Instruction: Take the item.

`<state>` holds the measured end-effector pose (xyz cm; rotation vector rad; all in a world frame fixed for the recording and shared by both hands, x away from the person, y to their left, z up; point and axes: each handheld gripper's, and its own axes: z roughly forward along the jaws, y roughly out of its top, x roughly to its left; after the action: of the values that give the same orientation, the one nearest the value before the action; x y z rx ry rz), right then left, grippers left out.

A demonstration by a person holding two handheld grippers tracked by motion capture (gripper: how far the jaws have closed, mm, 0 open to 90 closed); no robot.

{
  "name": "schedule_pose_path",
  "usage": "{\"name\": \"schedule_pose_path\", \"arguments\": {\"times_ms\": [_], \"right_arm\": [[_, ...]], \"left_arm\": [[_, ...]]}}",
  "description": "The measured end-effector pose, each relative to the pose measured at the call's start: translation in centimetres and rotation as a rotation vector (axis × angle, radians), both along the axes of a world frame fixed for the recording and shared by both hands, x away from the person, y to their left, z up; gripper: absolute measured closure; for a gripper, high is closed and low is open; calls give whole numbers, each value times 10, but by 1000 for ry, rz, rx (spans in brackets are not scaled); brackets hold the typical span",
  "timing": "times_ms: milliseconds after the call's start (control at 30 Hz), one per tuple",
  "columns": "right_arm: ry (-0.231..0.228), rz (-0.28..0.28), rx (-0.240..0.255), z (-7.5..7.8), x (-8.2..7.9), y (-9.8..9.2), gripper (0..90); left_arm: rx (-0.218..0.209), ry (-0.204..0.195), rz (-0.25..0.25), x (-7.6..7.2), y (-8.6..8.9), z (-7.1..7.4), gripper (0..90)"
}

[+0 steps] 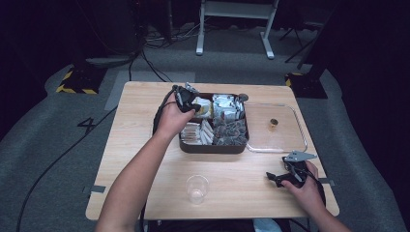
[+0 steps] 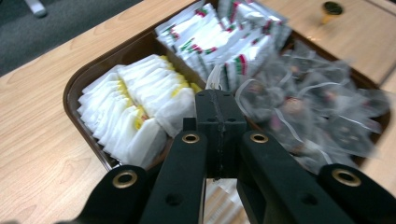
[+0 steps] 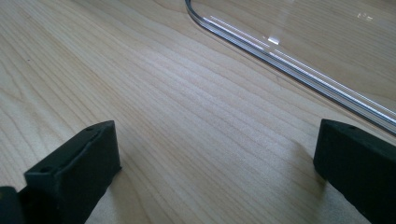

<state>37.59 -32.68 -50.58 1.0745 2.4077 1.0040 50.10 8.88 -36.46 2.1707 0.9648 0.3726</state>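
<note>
A brown compartment tray (image 1: pixel 212 149) sits mid-table. It holds white sachets with yellow marks (image 2: pixel 135 107), white packets printed red and green (image 2: pixel 219 37), clear mesh bags with dark contents (image 2: pixel 317 112) and pale sticks (image 1: pixel 196 133). My left gripper (image 1: pixel 193 106) hovers over the tray's back left part. Its jaws are shut (image 2: pixel 219 100), with a thin white sliver showing just past the tips; whether it is pinched I cannot tell. My right gripper (image 1: pixel 271 177) rests low at the table's right front. It stands wide open (image 3: pixel 217 149) over bare wood.
A clear lid (image 1: pixel 290 140) with a small gold knob (image 1: pixel 273 123) lies flat to the right of the tray, its rim (image 3: pixel 289 65) just ahead of my right gripper. A clear plastic cup (image 1: pixel 197 187) stands upright near the front edge. Cables trail off the table's back left.
</note>
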Motion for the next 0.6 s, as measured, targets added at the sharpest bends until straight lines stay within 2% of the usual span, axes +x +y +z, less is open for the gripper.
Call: {"name": "schedule_pose_path", "arguments": {"times_ms": [133, 167, 200, 333, 600], "right_arm": [[0, 0, 0, 0, 0, 0, 3], [0, 0, 0, 0, 0, 0, 3], [0, 0, 0, 0, 0, 0, 3], [0, 0, 0, 0, 0, 0, 3], [0, 0, 0, 0, 0, 0, 3]], "left_arm": [[-9, -13, -23, -18, 0, 8, 900], [-19, -21, -32, -27, 0, 12, 900], [-19, -21, -32, -27, 0, 12, 900], [-50, -28, -49, -48, 1, 20, 900], [-82, -41, -85, -84, 8, 31, 900]]}}
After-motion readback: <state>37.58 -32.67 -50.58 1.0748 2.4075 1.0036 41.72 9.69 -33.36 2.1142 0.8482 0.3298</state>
